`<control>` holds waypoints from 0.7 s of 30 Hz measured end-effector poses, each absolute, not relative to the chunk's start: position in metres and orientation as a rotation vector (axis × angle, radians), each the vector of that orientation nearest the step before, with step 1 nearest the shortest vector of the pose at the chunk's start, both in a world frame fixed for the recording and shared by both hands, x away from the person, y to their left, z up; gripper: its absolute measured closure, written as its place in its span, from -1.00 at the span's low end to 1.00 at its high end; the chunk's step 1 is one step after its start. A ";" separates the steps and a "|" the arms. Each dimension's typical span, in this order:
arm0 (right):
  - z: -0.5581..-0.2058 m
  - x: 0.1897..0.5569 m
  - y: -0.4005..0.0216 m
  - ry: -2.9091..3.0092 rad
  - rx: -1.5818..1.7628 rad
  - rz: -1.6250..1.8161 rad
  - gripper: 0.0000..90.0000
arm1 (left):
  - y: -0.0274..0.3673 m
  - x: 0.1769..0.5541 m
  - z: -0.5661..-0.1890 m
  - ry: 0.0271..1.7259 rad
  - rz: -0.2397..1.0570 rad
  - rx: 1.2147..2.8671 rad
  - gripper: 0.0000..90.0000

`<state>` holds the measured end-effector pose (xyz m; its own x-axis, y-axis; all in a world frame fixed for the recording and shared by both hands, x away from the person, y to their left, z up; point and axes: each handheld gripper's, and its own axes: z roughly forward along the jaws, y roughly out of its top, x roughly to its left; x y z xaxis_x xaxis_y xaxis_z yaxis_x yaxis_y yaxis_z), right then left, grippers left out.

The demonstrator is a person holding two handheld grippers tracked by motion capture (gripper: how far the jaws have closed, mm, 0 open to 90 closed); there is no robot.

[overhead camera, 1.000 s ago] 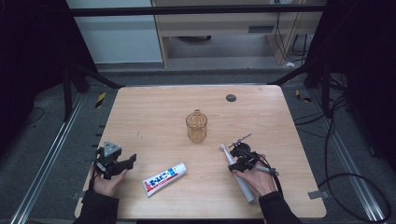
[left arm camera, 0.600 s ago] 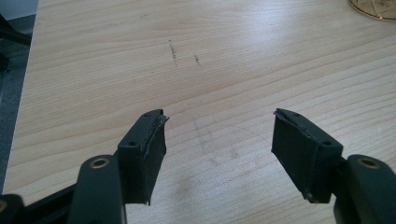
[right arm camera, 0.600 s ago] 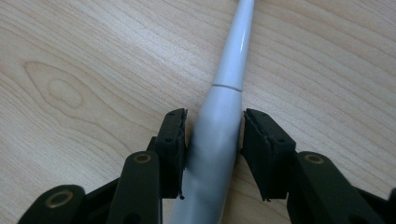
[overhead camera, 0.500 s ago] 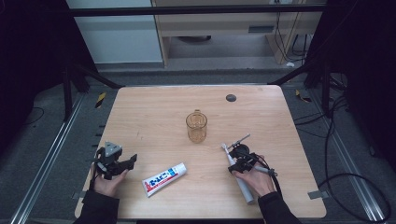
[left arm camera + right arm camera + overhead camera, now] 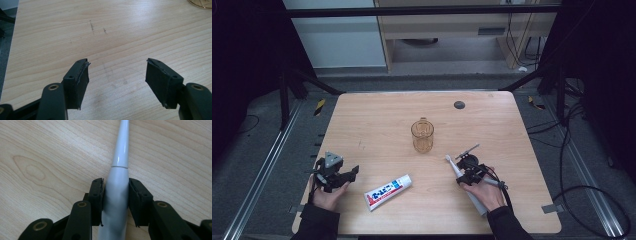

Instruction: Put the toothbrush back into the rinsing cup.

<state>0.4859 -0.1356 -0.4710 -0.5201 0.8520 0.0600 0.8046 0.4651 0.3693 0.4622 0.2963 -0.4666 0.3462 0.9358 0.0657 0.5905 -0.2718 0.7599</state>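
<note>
Right of the glass mug point(image 5: 422, 135), the right gripper point(image 5: 116, 192), jaws just closing onto the electric toothbrush point(image 5: 117, 195), might lose its slick handle, while the left gripper point(image 5: 117, 72) gapes empty.

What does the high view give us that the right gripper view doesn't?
High view alone: the amber cup, the toothpaste tube, the left gripper and both hands on the table. Right gripper view alone: its fingers pressed against the handle on both sides, having just been closing. Both: the white electric toothbrush lying flat on the light wood, with the right gripper on it.
</note>
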 end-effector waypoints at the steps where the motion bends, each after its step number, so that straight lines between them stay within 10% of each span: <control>1: -0.471 0.486 -0.136 2.573 1.462 0.538 0.48 | 0.296 0.462 -0.467 1.329 0.691 1.971 -0.24; 21: -0.463 0.485 -0.139 2.564 1.476 0.557 0.50 | 0.296 0.463 -0.467 1.330 0.683 1.974 -0.23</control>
<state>0.4850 -0.1387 -0.4635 -0.5125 0.8559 0.0695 0.8076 0.4529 0.3778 0.4626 0.2958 -0.4671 0.3489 0.9352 0.0609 0.5945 -0.2711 0.7570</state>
